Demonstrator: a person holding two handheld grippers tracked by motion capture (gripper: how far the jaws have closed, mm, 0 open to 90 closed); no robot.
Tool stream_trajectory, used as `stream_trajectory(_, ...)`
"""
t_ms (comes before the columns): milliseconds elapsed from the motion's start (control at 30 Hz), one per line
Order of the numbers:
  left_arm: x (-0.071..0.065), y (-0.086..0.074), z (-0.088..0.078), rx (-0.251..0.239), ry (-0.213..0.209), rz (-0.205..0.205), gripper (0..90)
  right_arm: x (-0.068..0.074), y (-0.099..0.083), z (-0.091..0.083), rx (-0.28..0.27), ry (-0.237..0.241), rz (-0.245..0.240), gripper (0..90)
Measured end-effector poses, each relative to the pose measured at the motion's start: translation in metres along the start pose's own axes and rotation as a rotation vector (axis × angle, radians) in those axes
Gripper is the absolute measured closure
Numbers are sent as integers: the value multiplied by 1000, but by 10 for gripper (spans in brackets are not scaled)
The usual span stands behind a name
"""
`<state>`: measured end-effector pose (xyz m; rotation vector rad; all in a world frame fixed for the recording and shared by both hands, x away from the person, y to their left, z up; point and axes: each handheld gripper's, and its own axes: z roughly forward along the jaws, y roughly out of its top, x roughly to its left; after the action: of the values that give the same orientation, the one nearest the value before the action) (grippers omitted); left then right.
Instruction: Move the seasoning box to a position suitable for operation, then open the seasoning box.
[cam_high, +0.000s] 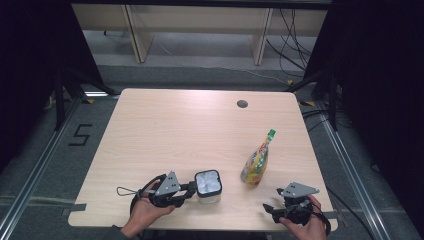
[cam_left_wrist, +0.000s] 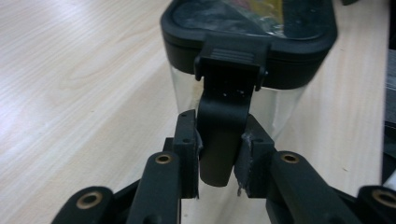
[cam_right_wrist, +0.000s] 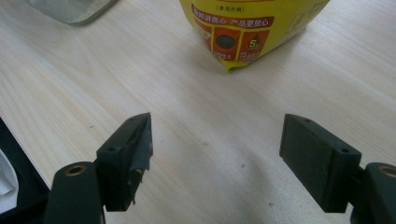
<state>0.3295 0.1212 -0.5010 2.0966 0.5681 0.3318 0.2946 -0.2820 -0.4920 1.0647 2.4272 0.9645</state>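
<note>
pale wood-grain tabletop (cam_high: 165, 130) carries everything you are working with. your left gripper (cam_left_wrist: 218, 156) is clamped on the black latch (cam_left_wrist: 224, 116) that hangs down from the lid of the clear container (cam_high: 208, 186); in the left gripper view both pads press against the latch's sides, with the lower end of the latch sitting between them. the container stands upright near the front edge of the tabletop, a little left of centre, its black-rimmed lid (cam_left_wrist: 247, 35) on top and something white showing through it from above. your left hand (cam_high: 145, 210) holds the gripper roughly level, pointing at the container's side.

your right gripper (cam_right_wrist: 217, 149) has its jaws spread wide with nothing between them, just bare wood. it rests low at the front right of the tabletop, in your right hand (cam_high: 307, 225). ahead of it lies the yellow pouch (cam_right_wrist: 247, 32), near but apart from the pads. from the high view the pouch (cam_high: 256, 161) has a green cap and lies just right of the container, not touching it.
</note>
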Motion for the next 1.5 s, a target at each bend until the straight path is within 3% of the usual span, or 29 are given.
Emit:
stream_trajectory(167,7,-1,0,-9,24,-24,626,-1,-1,0,-7,10,-4,266)
stream_trajectory(233,10,-1,-1,2,79,-37,630,-1,-1,0,-9,7,-6,266)
stream_trajectory(333,12,-1,-5,-50,56,-91,586,-3,-1,0,-10,2,-25,266)
stream_trajectory(433,11,1,-7,-52,53,-82,526,-1,-2,0,-6,7,13,266)
stream_trajectory(500,9,2,-12,-47,58,-63,454,-4,-2,0,-5,6,-25,266)
stream_trajectory(600,7,1,-17,-39,45,-52,401,-4,-2,1,-14,6,-44,266)
stream_trajectory(667,5,-1,-23,-44,46,-85,373,-3,-3,0,-7,14,-39,266)
stream_trajectory(700,6,-1,-25,-46,55,-79,366,-4,-3,0,-11,8,-50,266)
stream_trajectory(767,7,-1,-26,-66,57,-107,343,-3,-3,-1,-7,7,-22,266)
stream_trajectory(833,8,0,-29,-59,56,-91,336,-1,-4,-1,-5,7,-7,266)
stream_trajectory(867,5,0,-30,-63,49,-110,336,-1,-3,-1,0,2,-11,266)
stream_trajectory(1033,0,4,-35,-58,45,-95,303,-1,0,1,0,13,-40,266)
stream_trajectory(1100,1,5,-36,-61,39,-75,302,1,0,1,2,14,-22,267)
stream_trajectory(1133,0,6,-37,-61,36,-76,303,-1,0,2,-3,17,-48,269)
stream_trajectory(1167,-2,8,-38,-81,31,-105,306,0,0,1,-2,17,-36,273)
stream_trajectory(1233,-1,10,-40,-86,17,-83,326,-1,0,1,-8,16,-32,273)
stream_trajectory(1333,-2,12,-44,-104,23,-111,357,0,1,1,-12,9,-39,275)
stream_trajectory(1367,-1,13,-46,-118,18,-105,373,2,1,0,-8,12,-13,279)
stream_trajectory(1433,-1,14,-47,-127,17,-114,405,1,2,0,-10,18,-26,280)
stream_trajectory(1500,0,16,-49,-146,21,-121,502,2,2,-1,-17,14,-22,280)
